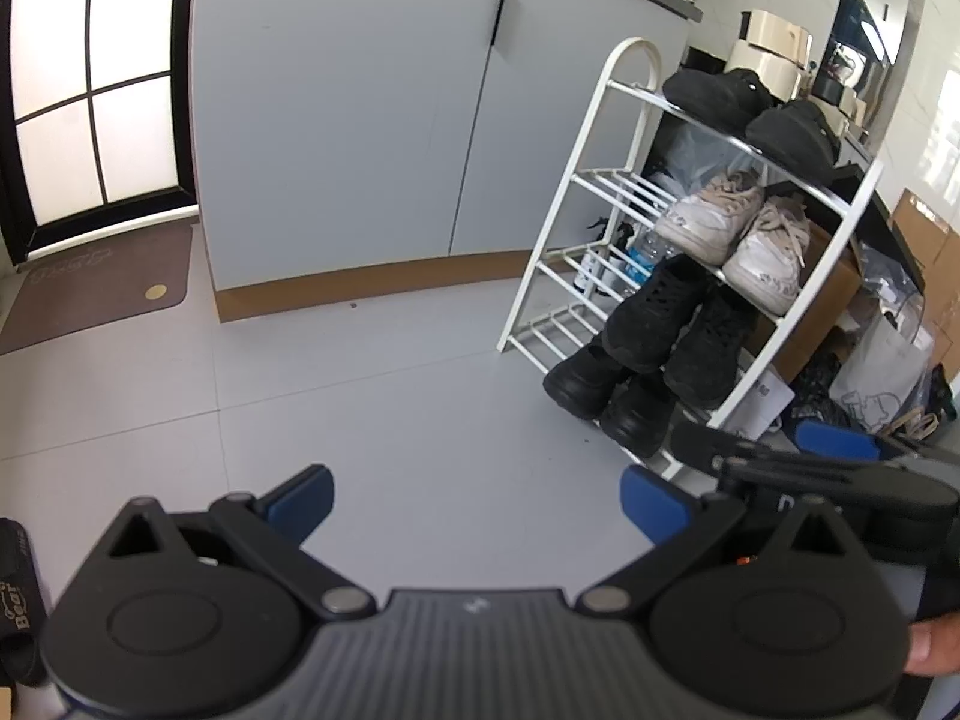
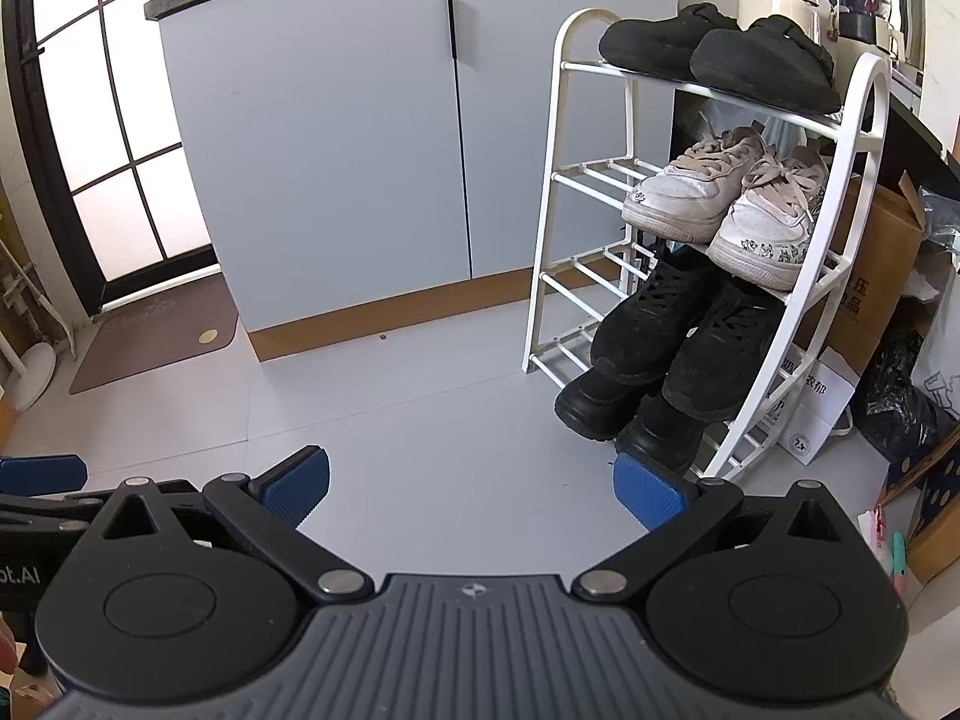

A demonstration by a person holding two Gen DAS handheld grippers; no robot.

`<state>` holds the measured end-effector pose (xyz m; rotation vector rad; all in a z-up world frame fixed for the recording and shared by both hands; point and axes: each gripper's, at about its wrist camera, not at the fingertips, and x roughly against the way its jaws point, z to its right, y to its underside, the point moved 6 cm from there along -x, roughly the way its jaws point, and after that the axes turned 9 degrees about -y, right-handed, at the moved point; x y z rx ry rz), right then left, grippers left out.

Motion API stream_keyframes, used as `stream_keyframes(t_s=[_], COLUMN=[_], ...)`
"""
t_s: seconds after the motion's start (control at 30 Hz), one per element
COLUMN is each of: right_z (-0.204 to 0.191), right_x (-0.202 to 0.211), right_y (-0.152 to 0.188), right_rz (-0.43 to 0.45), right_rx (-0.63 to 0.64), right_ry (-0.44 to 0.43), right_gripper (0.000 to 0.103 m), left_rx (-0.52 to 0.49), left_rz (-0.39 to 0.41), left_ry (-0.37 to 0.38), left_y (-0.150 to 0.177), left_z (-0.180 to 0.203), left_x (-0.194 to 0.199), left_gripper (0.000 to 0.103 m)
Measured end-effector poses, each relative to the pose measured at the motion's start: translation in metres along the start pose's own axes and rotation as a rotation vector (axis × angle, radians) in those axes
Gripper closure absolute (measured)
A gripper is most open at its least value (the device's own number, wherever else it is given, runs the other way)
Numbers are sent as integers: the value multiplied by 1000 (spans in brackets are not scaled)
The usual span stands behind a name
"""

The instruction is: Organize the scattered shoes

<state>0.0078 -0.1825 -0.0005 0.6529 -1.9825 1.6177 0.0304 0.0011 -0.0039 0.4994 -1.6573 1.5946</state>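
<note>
Shoes all sit on the white rack [image 2: 852, 120], right of the grey cabinet [image 2: 336, 144]: black slip-ons [image 2: 714, 51] on top, white sneakers [image 2: 726, 204] on 2nd shelf, black lace-ups [image 2: 678, 330] on 3rd, black boots [image 2: 624, 414] at the bottom (toes poking out over the floor). Left gripper [image 1: 477, 504] & right gripper [image 2: 471, 489] hang over bare tile w/ fingers spread wide, holding nothing. Brown doormat [image 2: 156, 330] lies by the door.

A white shoe rack [image 2: 624, 138] stands on the pale tiled floor [image 2: 420, 396] with 4 tiers, each carrying 2 shoes: black slippers [image 2: 720, 54] on top, white sneakers [image 2: 720, 204], black lace-up sneakers [image 2: 678, 330], then black shoes [image 2: 624, 414] lowest.
</note>
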Motion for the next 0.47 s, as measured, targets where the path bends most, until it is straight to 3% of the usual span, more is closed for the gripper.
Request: stream_keyframes(t_s=[0.47], right_z=[0], right_x=[1], right_y=[0], right_rz=[9], right_rx=[-1], right_ry=[-1], right_gripper=[0], left_rx=[4], left_rz=[8], left_ry=[0], left_y=[-1], left_z=[1], left_x=[-2], left_gripper=[0])
